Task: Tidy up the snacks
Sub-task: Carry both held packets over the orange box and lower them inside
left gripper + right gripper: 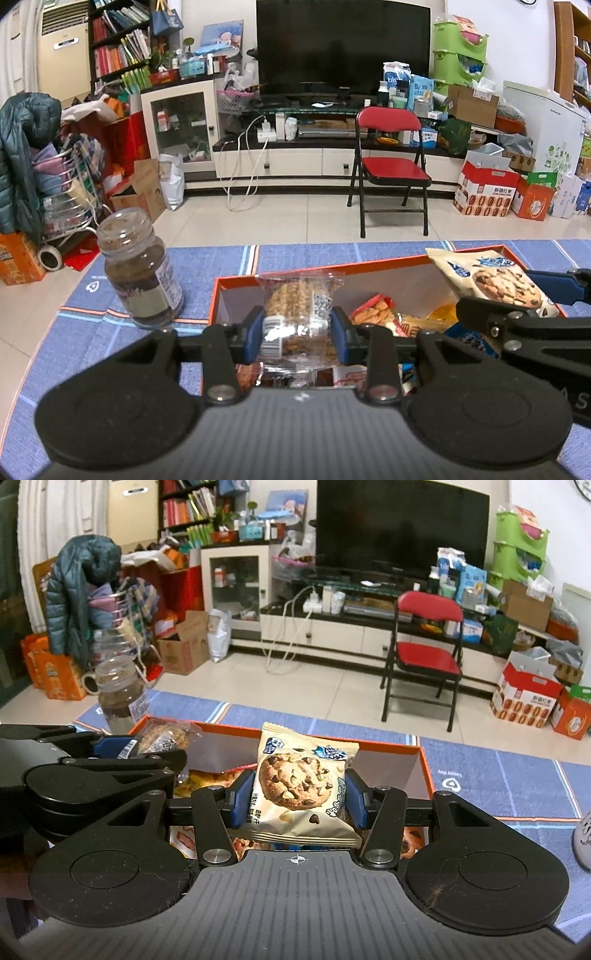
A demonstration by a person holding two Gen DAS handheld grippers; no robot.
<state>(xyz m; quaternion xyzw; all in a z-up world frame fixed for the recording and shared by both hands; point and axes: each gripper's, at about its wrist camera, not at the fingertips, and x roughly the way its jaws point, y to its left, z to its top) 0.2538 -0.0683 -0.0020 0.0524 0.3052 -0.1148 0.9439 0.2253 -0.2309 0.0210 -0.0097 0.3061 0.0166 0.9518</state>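
Observation:
An orange box with white inside walls sits on the blue cloth and holds several snack packets. My left gripper is shut on a clear-wrapped grain cracker pack, held over the box's left part. My right gripper is shut on a chocolate chip cookie packet, held over the box. The cookie packet and right gripper show at the right of the left wrist view. The left gripper with the cracker pack shows at the left of the right wrist view.
A glass jar of dark powder stands on the blue cloth left of the box; it also shows in the right wrist view. A red folding chair stands on the tiled floor beyond. A white object sits at the right edge.

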